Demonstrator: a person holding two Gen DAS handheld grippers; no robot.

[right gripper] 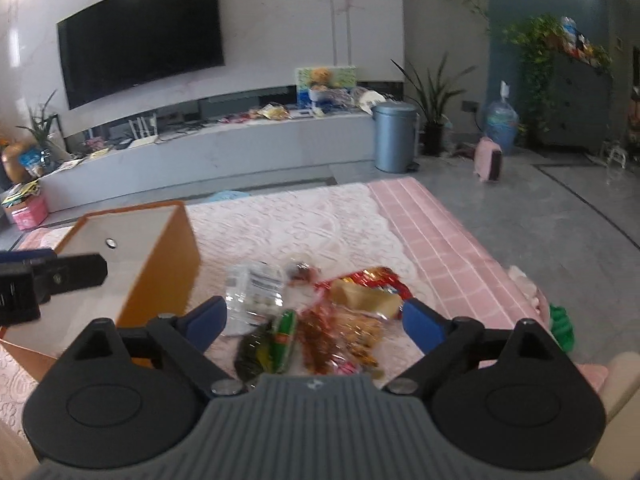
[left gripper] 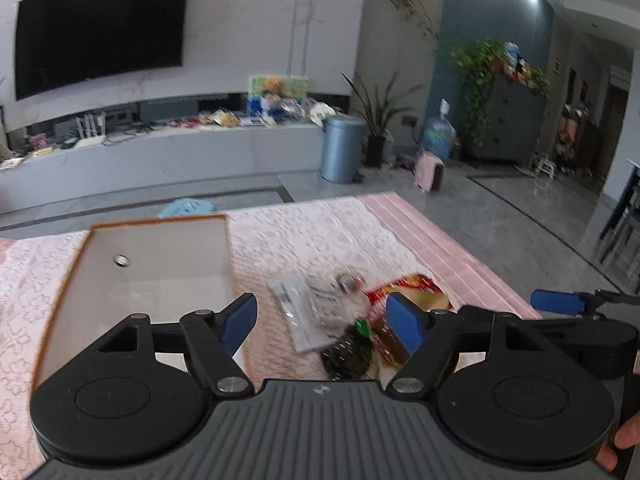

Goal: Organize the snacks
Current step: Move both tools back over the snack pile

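A pile of snack packets (left gripper: pixel 344 320) lies on the pink lace tablecloth (left gripper: pixel 312 236): a clear white packet (left gripper: pixel 310 308), a red and yellow packet (left gripper: pixel 416 292), a dark green one (left gripper: pixel 348 354). The pile also shows in the right wrist view (right gripper: pixel 320 320). An orange box (left gripper: pixel 148 276) with a pale inside stands open to the left; it shows in the right wrist view (right gripper: pixel 160 264) too. My left gripper (left gripper: pixel 324 322) is open and empty, just above the pile. My right gripper (right gripper: pixel 316 320) is open and empty over the pile too.
The table's right edge (left gripper: pixel 480 268) drops to a grey tiled floor. A blue stool (left gripper: pixel 186 208) stands past the far edge. A TV (left gripper: pixel 100 28), a low cabinet, a blue bin (left gripper: pixel 344 148) and plants stand across the room.
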